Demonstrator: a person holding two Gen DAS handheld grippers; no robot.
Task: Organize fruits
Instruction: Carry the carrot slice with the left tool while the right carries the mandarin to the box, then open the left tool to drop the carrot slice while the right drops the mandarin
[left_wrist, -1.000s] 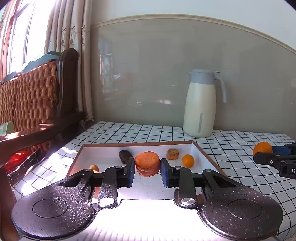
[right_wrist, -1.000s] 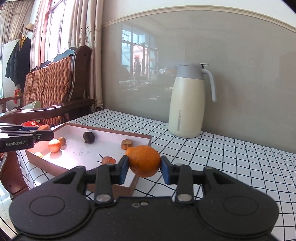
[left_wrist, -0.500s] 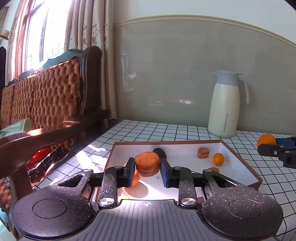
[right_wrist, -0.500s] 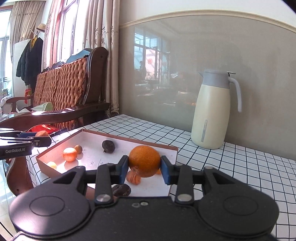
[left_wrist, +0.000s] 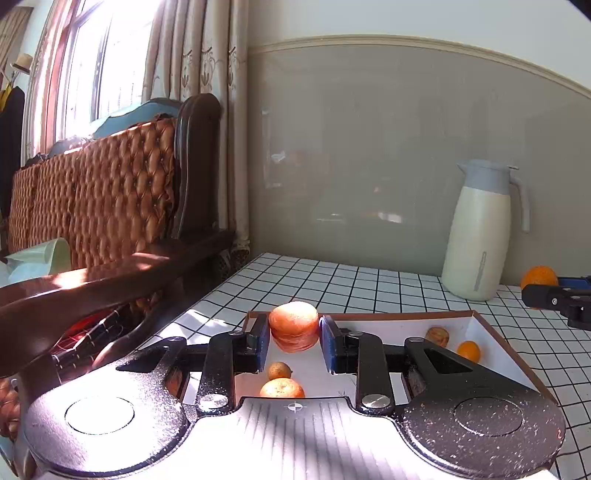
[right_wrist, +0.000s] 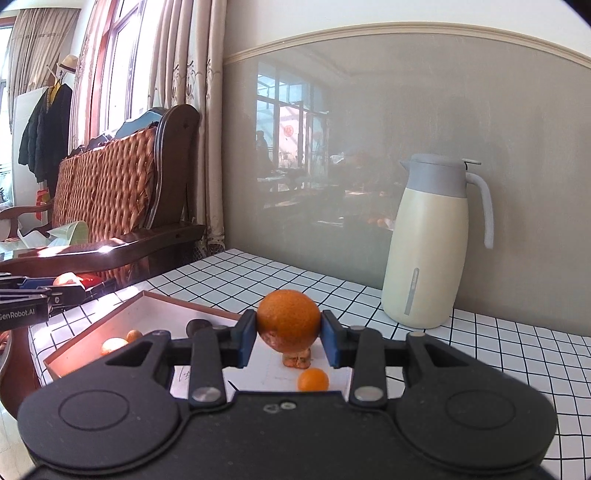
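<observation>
My left gripper (left_wrist: 293, 332) is shut on a flat orange persimmon (left_wrist: 294, 325), held above the left end of the white tray (left_wrist: 495, 341). My right gripper (right_wrist: 289, 332) is shut on a round orange (right_wrist: 289, 323), held above the tray's (right_wrist: 92, 341) right part. Small fruits lie in the tray: a mandarin (left_wrist: 282, 387), a small brown fruit (left_wrist: 279, 370), a walnut-like fruit (left_wrist: 437, 335), a small orange (left_wrist: 468, 350). In the right wrist view I see a small orange (right_wrist: 313, 380), a dark fruit (right_wrist: 197, 325) and an orange-brown fruit (right_wrist: 295, 361) under the held orange.
A cream thermos jug (left_wrist: 480, 229) stands at the back of the checked table (left_wrist: 332, 280). A wooden armchair (left_wrist: 110, 206) with a woven back stands close at the table's left edge. A wall panel runs behind the table.
Both grippers have swung left with their fruits still held. The left one now sits over the tray's left end; the right one has moved over the tray.
</observation>
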